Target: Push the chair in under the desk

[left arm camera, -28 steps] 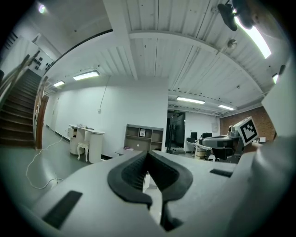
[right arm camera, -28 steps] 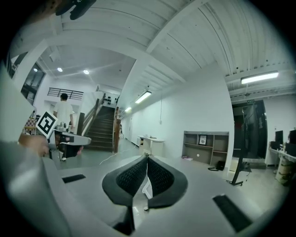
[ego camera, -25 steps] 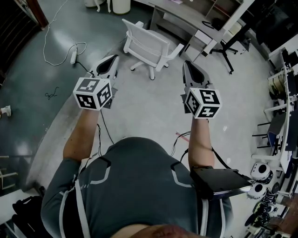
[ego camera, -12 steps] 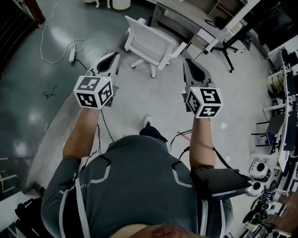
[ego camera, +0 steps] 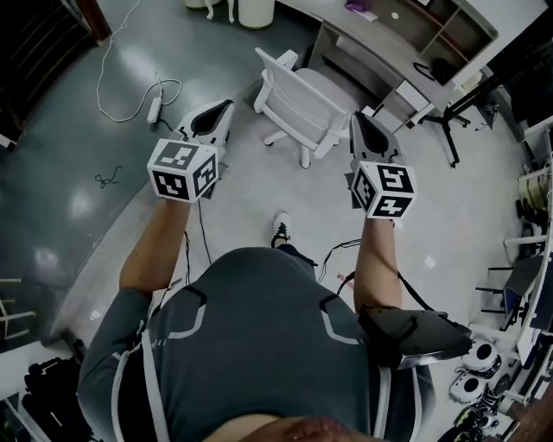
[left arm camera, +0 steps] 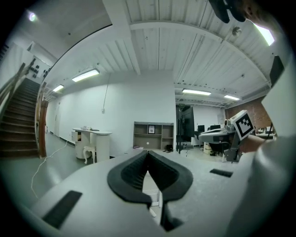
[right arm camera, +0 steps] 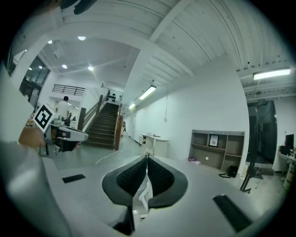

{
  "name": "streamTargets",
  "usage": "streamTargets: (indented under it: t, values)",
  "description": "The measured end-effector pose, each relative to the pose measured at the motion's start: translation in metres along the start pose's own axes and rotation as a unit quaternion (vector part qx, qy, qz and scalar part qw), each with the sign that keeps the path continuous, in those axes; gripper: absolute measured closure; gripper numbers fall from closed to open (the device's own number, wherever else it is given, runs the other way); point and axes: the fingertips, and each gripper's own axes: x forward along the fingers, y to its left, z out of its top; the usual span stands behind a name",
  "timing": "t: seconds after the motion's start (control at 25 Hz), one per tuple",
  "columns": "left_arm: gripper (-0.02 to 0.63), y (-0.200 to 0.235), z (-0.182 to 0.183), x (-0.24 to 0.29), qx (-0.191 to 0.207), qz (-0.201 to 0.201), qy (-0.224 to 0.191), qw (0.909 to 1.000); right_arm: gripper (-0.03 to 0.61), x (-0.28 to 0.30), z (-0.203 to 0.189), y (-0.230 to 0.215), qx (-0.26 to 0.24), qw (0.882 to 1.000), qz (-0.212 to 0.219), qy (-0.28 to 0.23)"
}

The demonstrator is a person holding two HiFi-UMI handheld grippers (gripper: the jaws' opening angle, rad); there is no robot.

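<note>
Chair (ego camera: 302, 108) — white, ahead; left gripper (ego camera: 223, 112) and right gripper (ego camera: 359, 119) both closed tight — holding nothing.

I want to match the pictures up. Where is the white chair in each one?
Head view: the white chair is in the upper middle.
Left gripper view: a slice of it shows low in the middle, in the gap under the jaw tips.
Right gripper view: a white sliver, probably the chair, sits in the same low middle gap.
Shared landmark: the shelf unit.
</note>
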Motion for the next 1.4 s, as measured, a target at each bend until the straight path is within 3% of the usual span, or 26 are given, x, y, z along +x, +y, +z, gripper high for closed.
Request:
streamTargets:
  t: [0.24, 0.44, 0.84, 1.12, 1.4]
  values:
    - [0.604, 0.02, 0.004, 0.08, 0.009, -0.001, 0.018, 0.9998, 0.548, 0.066, -0.002, -0.046, -0.006, 1.0, 0.023, 0.009]
    - [0.604, 0.036, 0.008, 0.139, 0.0, 0.03, 0.02, 0.9993, 0.546, 0.106, -0.013, -0.088, 0.002, 0.999, 0.039, 0.017]
    - [0.603, 0.03, 0.004, 0.246, 0.046, 0.008, 0.071, 0.9964, 0.543, 0.164, -0.032, -0.16, 0.013, 0.998, 0.064, 0.024]
    - [0.603, 0.058, -0.013, 0.293, 0.09, 0.0, 0.101, 0.9908, 0.479, 0.191, -0.049, -0.168, 0.02, 0.996, 0.07, 0.042]
    - [0.575, 0.081, -0.044, 0.337, 0.127, -0.071, 0.133, 0.9804, 0.439, 0.217, -0.074, -0.154, 0.001, 0.995, 0.056, 0.086]
